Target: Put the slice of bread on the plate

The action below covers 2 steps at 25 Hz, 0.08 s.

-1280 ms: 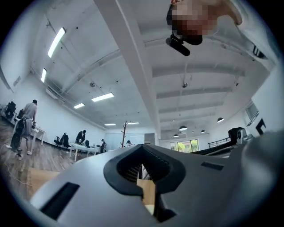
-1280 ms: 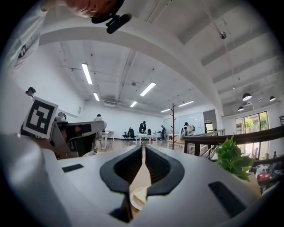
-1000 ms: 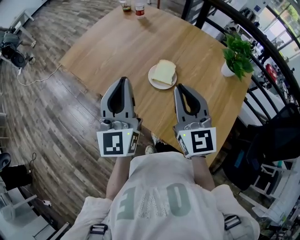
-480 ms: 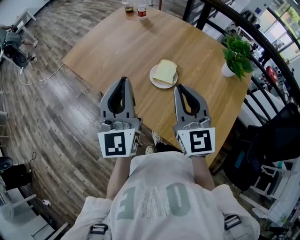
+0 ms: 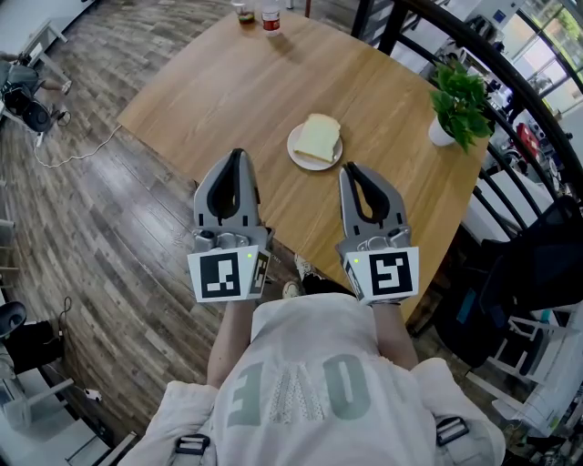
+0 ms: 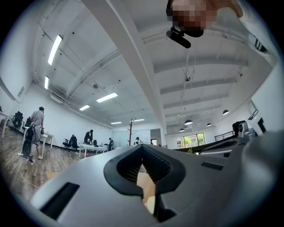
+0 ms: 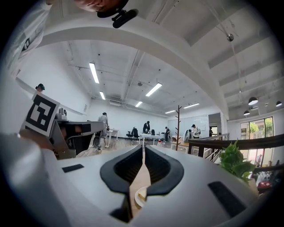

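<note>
One slice of bread lies flat on the small white plate, toward the near edge of the wooden table. It sits at about 12 o'clock from the gap between the two grippers. In the right gripper view only a sliver of the bread and of the plate shows through the slit between the jaws. In the left gripper view a pale patch low in that slit is too small to name.

At 11 o'clock from the plate, two small jars stand at the far table edge, cut off by the top of the head view. A potted plant stands at 2 o'clock, by the railing.

Against half a second ago little differs: the bread is on the plate as before, and the whole scene sits slightly shifted in the head view.

Both grippers are held side by side in front of the person's chest, pointing toward 12 o'clock, well short of the plate. The left gripper hangs over the floor just off the table's edge, and the right gripper over the table's near edge. The left gripper's jaws are closed tip to tip with nothing between them. The right gripper's jaws are likewise closed and empty.
</note>
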### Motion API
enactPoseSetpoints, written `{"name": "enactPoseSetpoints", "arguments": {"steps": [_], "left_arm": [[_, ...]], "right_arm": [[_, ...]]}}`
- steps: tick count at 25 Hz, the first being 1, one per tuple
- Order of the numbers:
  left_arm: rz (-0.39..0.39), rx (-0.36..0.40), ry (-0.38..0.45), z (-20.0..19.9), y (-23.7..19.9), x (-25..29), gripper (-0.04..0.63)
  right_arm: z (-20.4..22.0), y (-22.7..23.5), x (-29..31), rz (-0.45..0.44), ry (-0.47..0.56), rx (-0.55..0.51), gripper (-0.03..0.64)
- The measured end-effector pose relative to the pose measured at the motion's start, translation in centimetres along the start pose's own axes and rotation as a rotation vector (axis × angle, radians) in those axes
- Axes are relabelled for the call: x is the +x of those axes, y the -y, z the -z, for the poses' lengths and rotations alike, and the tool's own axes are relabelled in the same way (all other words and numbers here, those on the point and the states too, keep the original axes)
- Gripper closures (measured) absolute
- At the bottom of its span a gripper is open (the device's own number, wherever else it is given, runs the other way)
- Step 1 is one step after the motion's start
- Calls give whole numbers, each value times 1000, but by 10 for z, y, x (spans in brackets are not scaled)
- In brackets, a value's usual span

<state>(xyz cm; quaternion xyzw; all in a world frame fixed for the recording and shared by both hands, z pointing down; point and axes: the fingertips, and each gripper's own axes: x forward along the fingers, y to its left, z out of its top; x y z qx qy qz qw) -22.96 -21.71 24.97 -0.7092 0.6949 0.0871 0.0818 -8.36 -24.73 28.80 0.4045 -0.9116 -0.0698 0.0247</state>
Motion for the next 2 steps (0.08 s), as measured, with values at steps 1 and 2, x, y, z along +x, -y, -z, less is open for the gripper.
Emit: {"name": "enactPoseSetpoints", "arguments": {"steps": [1, 2], "left_arm": [[0, -3, -2, 1, 0, 1, 588], [0, -7, -4, 1, 0, 1, 588]], "right_arm": [[0, 1, 0, 1, 0, 0, 586], [1, 2, 0, 1, 0, 1, 586]]}}
